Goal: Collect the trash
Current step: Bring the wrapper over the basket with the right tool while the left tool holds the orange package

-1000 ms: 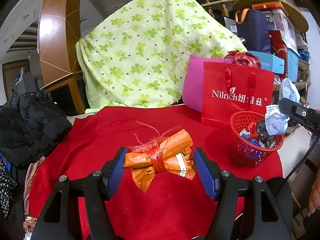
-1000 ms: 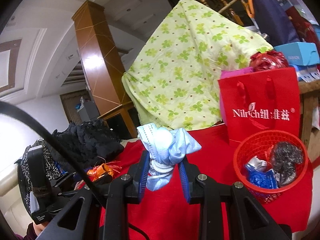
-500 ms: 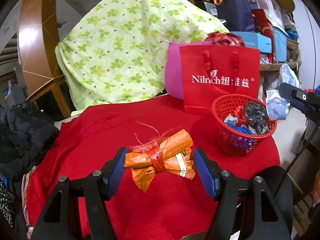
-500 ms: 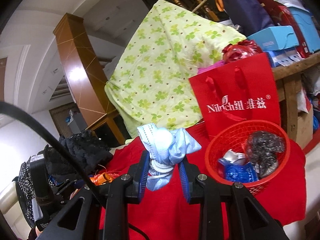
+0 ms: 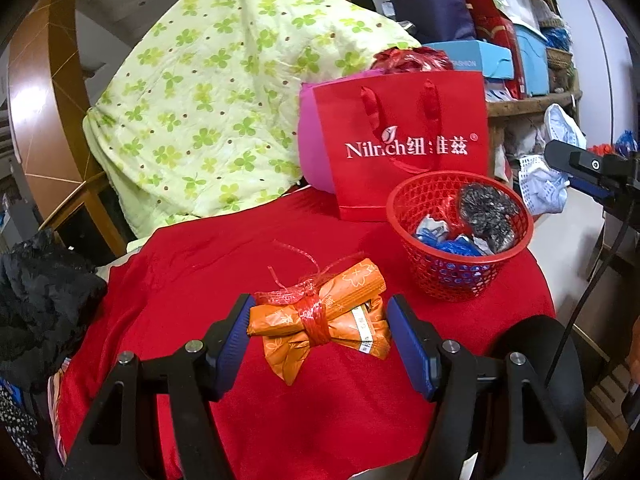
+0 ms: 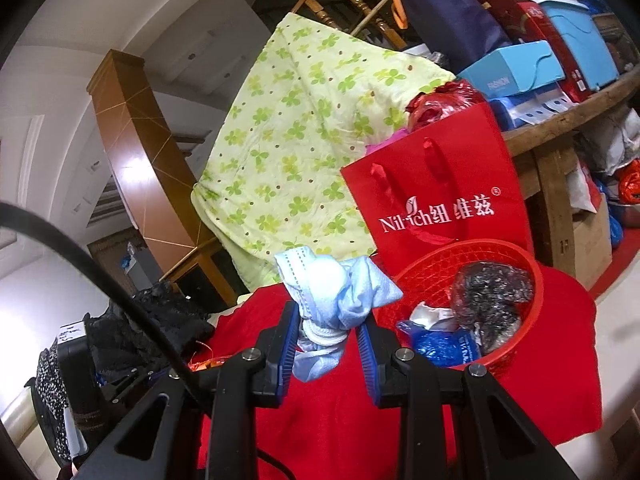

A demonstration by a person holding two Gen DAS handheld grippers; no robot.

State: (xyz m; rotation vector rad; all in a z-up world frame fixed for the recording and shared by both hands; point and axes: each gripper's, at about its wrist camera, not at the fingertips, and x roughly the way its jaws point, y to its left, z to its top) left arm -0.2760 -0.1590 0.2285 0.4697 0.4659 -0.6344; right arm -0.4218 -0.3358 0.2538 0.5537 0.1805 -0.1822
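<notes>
My left gripper (image 5: 318,330) is shut on an orange wrapper bundle (image 5: 320,318) tied with red string, held above the red tablecloth (image 5: 208,264). My right gripper (image 6: 328,334) is shut on a crumpled light blue face mask (image 6: 332,292), held just left of the red mesh basket (image 6: 440,264). The basket (image 5: 452,276) holds a steel scrubber (image 5: 486,210), blue wrappers and white scraps. In the left wrist view the right gripper with the mask (image 5: 540,180) shows to the right of the basket.
A red paper gift bag (image 5: 408,140) stands behind the basket, with a pink bag behind it. A green floral quilt (image 5: 224,92) hangs at the back. Black cloth (image 5: 36,308) lies at the left. Cluttered shelves of boxes (image 6: 520,68) are at the right.
Both grippers have moved toward the basket, which now looks larger and nearer in both views. Each still holds its piece of trash.
</notes>
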